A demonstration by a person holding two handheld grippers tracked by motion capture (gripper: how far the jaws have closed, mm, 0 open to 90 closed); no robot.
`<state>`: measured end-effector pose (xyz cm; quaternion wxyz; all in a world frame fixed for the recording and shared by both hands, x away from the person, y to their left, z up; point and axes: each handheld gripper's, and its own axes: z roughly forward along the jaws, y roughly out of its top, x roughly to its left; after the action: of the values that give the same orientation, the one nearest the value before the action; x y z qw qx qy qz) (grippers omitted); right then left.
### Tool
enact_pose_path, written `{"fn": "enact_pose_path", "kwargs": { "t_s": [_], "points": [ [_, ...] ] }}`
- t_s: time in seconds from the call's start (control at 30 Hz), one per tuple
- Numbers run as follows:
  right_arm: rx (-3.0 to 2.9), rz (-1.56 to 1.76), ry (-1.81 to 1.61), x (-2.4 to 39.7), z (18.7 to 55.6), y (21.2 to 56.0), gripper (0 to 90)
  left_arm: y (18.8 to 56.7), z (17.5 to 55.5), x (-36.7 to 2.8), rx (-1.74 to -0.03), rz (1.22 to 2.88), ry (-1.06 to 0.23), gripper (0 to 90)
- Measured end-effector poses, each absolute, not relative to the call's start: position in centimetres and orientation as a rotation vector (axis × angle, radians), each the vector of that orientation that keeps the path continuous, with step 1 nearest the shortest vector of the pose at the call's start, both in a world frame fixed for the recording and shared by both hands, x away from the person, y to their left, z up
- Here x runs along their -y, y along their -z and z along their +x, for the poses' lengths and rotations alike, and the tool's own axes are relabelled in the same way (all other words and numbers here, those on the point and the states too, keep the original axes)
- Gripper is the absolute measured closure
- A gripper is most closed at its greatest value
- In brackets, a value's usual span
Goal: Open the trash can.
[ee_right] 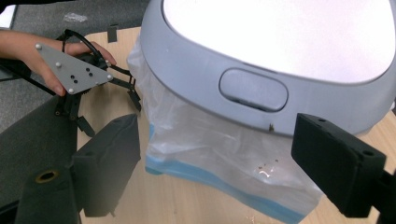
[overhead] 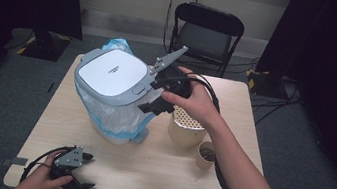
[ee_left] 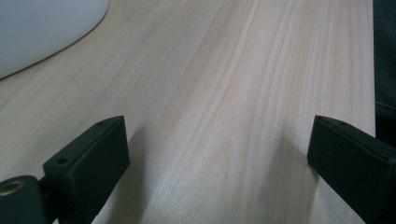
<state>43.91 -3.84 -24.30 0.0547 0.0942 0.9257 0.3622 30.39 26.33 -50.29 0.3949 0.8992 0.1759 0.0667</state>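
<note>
Bin, a small grey one with a white lid and a clear, blue-edged liner bag hanging out below the rim, stands on the far left part of the worktop. The right gripper hangs just beside its front face, at the height of the lid's rim, with its jaws spread and nothing between them. In the right gripper view the oval push button on the lid's grey band lies straight ahead, between the two jaws and a little above them, with the bag's loose skirt just below. So the bin lies directly in front of this gripper, and the right hand is by far the nearer one. The left gripper rests low at the near left corner of the worktop, well apart from the bin, jaws wide and empty over bare wood. A perforated beige pot and a small cup stand to the bin's right, under the right forearm.
</note>
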Motion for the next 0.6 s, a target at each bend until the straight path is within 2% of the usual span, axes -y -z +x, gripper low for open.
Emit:
{"fn": "enact_pose_path", "kwargs": {
  "t_s": [0.6],
  "points": [
    [-2.83, 0.216, -1.099, 1.3, 44.0, 24.5, 15.1, 50.3, 30.4, -26.3, -0.433, 2.29, -0.165, 3.4]
  ]
}}
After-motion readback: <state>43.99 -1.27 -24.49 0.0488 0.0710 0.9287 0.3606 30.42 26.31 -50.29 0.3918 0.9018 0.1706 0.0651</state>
